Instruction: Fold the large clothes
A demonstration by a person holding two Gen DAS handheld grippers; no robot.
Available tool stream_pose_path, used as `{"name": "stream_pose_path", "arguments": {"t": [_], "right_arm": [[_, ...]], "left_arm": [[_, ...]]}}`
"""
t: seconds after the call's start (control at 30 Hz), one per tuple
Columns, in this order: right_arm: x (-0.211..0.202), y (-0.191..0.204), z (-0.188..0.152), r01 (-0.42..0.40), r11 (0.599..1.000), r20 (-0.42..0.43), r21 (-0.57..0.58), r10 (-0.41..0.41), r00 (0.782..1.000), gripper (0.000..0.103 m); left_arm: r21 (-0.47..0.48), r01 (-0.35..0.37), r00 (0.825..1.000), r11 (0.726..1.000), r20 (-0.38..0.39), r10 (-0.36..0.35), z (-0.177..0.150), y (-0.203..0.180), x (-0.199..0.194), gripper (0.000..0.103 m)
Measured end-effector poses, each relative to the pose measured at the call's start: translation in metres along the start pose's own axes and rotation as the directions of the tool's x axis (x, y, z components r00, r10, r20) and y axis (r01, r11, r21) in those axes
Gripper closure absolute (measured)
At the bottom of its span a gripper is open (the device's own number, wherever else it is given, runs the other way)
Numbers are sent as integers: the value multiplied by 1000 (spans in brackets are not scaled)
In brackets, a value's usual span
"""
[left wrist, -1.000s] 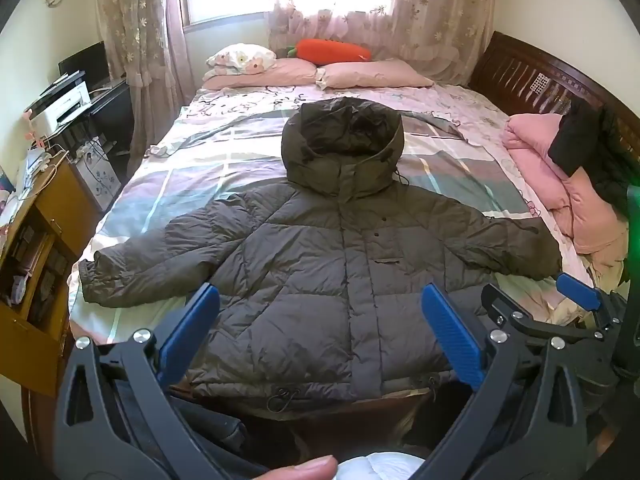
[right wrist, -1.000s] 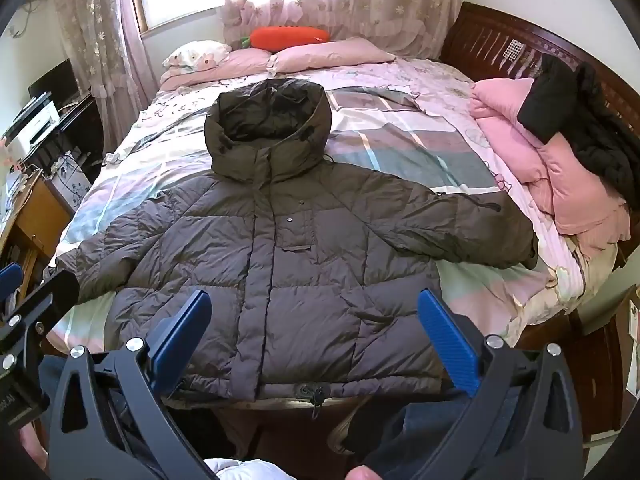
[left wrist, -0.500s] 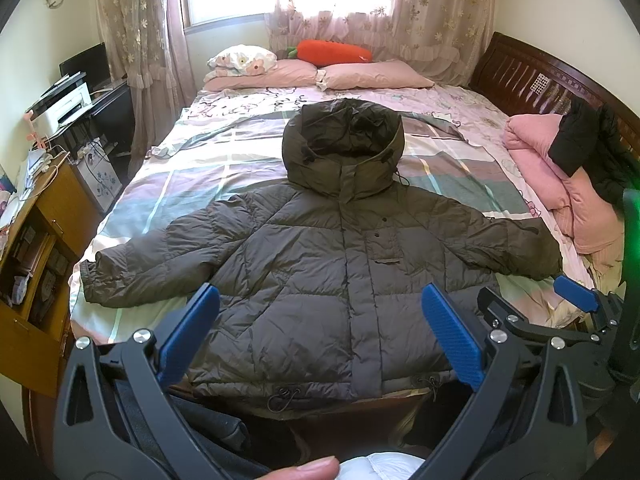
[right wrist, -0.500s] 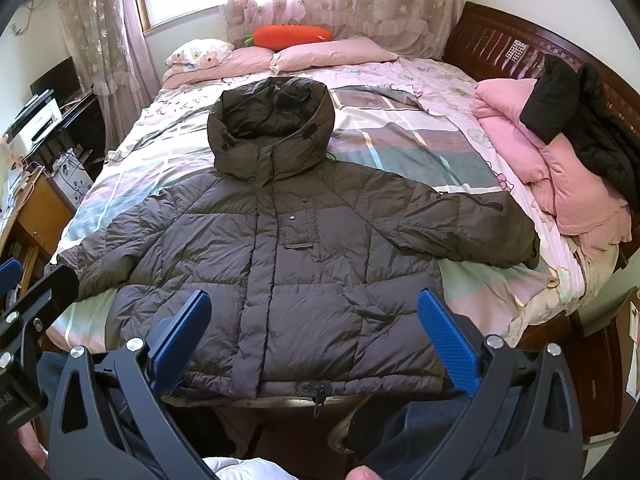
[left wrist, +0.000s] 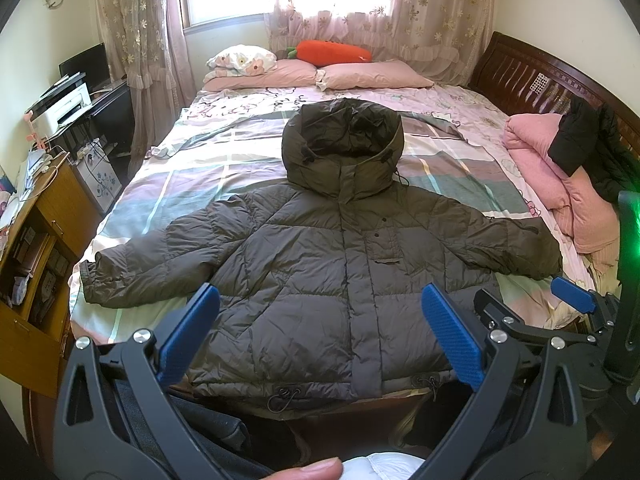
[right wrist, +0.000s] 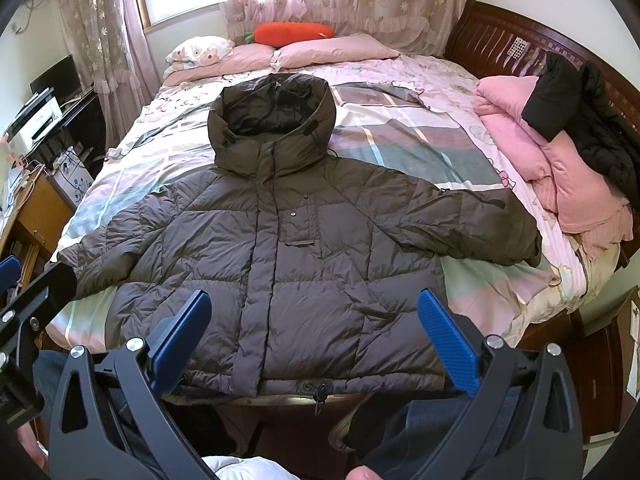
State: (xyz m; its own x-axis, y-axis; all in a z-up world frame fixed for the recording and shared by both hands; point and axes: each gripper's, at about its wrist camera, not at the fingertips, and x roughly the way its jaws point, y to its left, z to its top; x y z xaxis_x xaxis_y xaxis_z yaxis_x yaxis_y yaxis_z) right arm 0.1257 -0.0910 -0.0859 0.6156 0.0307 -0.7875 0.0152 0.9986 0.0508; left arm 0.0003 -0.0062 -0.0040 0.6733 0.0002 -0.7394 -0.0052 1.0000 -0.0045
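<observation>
A large dark olive hooded puffer jacket (left wrist: 332, 264) lies flat and front up on the bed, sleeves spread left and right, hood toward the pillows; it also shows in the right wrist view (right wrist: 288, 256). My left gripper (left wrist: 320, 332) is open and empty, held above the jacket's hem at the foot of the bed. My right gripper (right wrist: 314, 336) is open and empty at about the same height. The right gripper's blue tip (left wrist: 572, 294) shows at the left view's right edge.
The bed (left wrist: 192, 176) has a striped sheet, pink pillows (left wrist: 372, 74) and an orange carrot cushion (left wrist: 332, 50). A pink quilt (right wrist: 560, 168) and black garment (right wrist: 592, 120) lie on its right side. A wooden desk (left wrist: 36, 240) stands left.
Both views have shifted slightly; the jacket sits a little higher and closer in the right wrist view. The jacket itself has not moved and both grippers stay open.
</observation>
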Motion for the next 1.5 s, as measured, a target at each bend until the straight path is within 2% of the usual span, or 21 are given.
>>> {"name": "stream_pose_path", "arguments": {"t": [0.8, 1.1, 1.13, 1.5], "right_arm": [[14, 4, -10, -2, 1000, -25, -2, 2, 1000, 1], [24, 2, -2, -4, 1000, -55, -5, 4, 998, 1], [26, 2, -1, -4, 1000, -58, -5, 4, 998, 1], [54, -3, 6, -4, 1000, -116, 4, 4, 993, 1]], "left_arm": [[2, -2, 1000, 1000, -1, 2, 0, 1, -1, 2], [5, -2, 1000, 1000, -17, 2, -11, -6, 5, 2], [7, 0, 1000, 1000, -21, 0, -13, 2, 17, 2], [18, -4, 997, 1000, -82, 5, -1, 1, 44, 2]]}}
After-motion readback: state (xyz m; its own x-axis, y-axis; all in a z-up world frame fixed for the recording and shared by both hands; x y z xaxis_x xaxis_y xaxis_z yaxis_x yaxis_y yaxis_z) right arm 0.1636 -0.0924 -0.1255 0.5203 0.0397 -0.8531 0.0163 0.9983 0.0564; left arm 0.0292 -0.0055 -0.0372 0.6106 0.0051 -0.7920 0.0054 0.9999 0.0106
